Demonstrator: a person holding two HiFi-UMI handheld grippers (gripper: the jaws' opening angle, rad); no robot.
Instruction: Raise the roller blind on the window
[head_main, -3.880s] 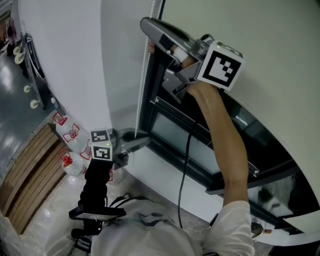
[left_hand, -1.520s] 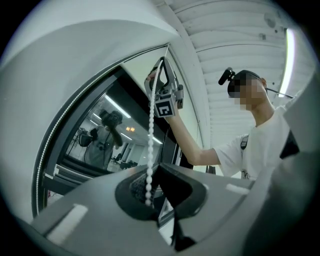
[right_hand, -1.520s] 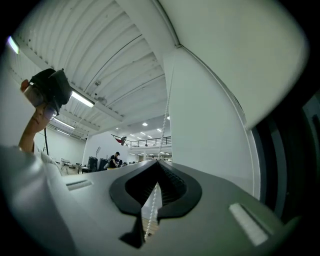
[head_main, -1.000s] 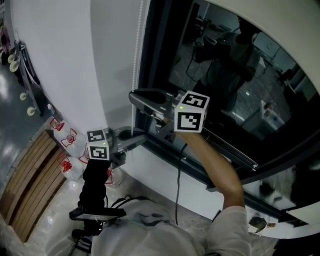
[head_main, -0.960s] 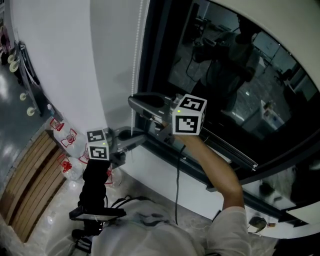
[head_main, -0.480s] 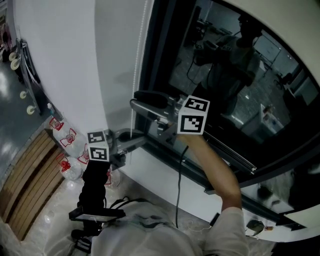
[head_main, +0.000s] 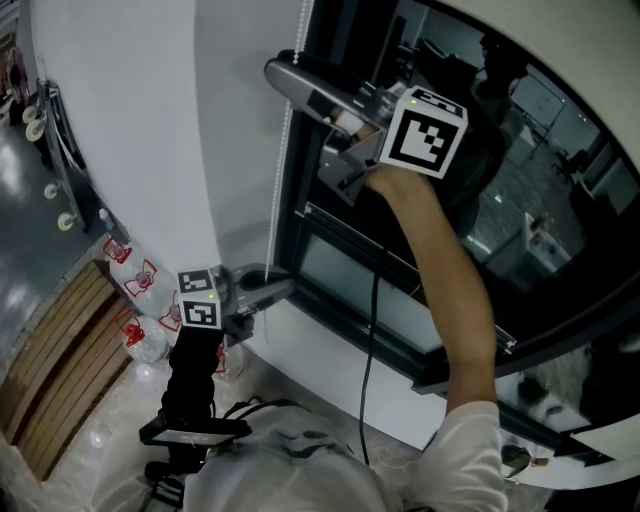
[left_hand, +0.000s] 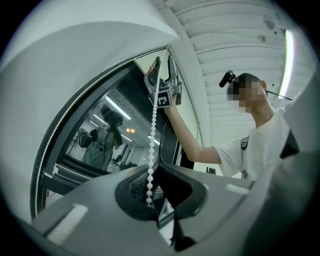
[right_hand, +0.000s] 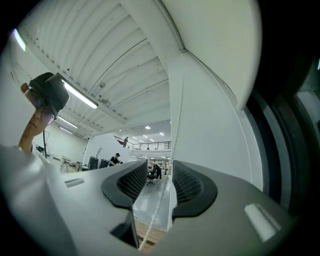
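White, limp, slippery bead chain (head_main: 284, 160) was pinched by left tongs (head_main: 262, 275) at 9 o'clock; right tongs (head_main: 280, 70), jaws just opening, straddled it ungripped at 12, the likely next hold.

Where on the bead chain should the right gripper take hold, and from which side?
Grip a high stretch of the bead chain, where it hangs taut and straight beside the window frame. Come level from the room side, one pad on each side. The right gripper, whose jaws have just been opening, has the chain between them.

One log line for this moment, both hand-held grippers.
left hand-held gripper: shut on white bead chain | right hand-held gripper: jaws just been opening, chain between them, ungripped
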